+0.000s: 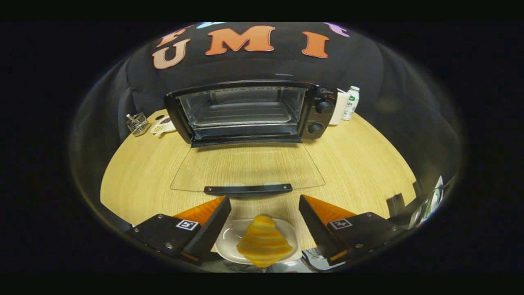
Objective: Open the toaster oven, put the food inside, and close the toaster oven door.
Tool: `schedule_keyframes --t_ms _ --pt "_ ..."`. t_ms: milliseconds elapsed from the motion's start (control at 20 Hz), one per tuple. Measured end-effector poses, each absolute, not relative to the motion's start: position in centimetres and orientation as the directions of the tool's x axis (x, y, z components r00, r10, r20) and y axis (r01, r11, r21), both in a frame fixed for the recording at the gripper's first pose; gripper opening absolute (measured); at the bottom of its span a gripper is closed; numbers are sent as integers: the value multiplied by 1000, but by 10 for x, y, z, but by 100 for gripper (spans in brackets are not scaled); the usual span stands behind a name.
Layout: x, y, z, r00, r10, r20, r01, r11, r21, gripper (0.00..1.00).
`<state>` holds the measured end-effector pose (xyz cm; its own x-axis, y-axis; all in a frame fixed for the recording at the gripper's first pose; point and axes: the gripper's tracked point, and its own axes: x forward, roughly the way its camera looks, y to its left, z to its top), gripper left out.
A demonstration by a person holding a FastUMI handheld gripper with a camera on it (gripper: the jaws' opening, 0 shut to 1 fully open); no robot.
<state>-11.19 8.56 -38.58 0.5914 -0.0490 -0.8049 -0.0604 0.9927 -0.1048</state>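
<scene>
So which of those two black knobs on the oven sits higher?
The upper black round knob on the black toaster oven control panel, near the top corner; the lower knob sits beneath it. The gripper hangs open.

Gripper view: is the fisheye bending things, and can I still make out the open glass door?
Gripper view: yes, the table edge bows strongly; the toaster oven stays sharp, its glass door nearly invisible apart from faint reflections and the dark handle; the croissant between the gripper's open jaws looks slightly soft.
</scene>
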Motion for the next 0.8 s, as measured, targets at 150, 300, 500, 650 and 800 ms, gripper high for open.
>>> schedule_keyframes --t_ms 150,300,500,650,800 --pt "-130 81 -379 588 -71 -806 -43 992 -119 99" --pt "-150 79 -379 570 -85 -817 -24 993 -120 99" --pt "-182 80 -388 534 -102 -839 -16 991 -130 99" --pt "-202 81 -392 514 -106 -851 8 993 -118 99" --pt "-217 84 -396 498 -112 -860 14 992 -122 99"
